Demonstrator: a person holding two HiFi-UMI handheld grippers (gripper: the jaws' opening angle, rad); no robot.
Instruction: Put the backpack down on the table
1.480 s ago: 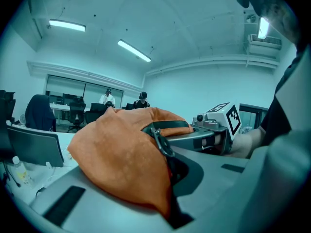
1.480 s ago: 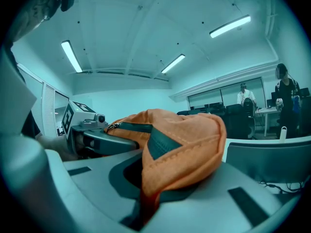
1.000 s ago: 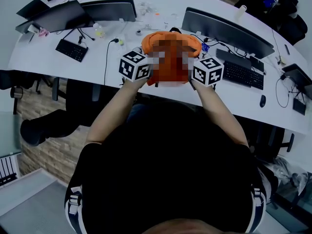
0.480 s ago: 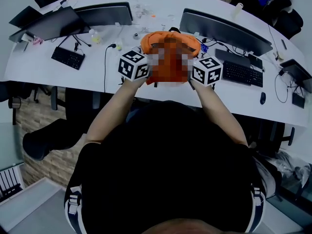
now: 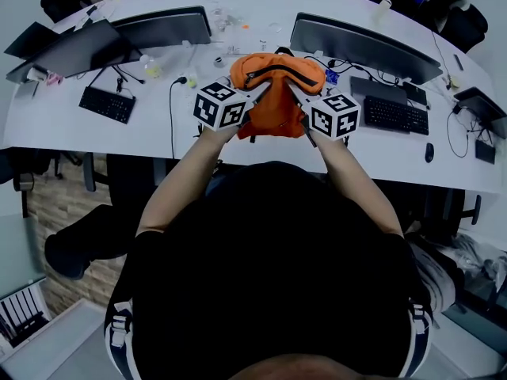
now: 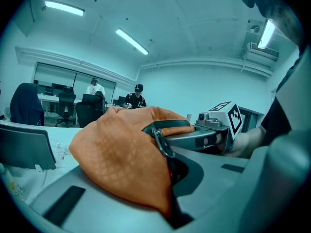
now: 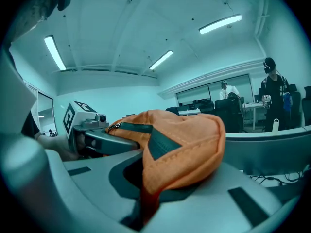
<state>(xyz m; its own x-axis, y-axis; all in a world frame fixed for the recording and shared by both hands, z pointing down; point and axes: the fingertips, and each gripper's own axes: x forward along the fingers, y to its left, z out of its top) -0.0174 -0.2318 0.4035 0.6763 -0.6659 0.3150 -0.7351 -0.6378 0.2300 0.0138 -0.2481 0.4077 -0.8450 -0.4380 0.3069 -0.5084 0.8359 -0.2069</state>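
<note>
An orange backpack (image 5: 277,93) with a dark zipper hangs between my two grippers over the near part of the white curved table (image 5: 119,137). My left gripper (image 5: 260,93) is shut on the backpack's left side, orange cloth (image 6: 121,164) bulging over its jaws. My right gripper (image 5: 295,93) is shut on the right side, the bag (image 7: 184,144) draped over its jaws. In each gripper view the other gripper's marker cube shows beyond the bag. Whether the bag's bottom touches the table is hidden.
Two dark monitors (image 5: 162,26) (image 5: 364,50) stand on the table either side of the bag. Keyboards (image 5: 104,104) (image 5: 396,115), cables, a mouse (image 5: 429,153) and small items lie around. Office chairs (image 5: 135,172) are under the near edge. People stand far back (image 6: 95,89).
Both grippers have carried the backpack a little away from me and lower, toward the table between the two monitors. Their hold on it is unchanged.
</note>
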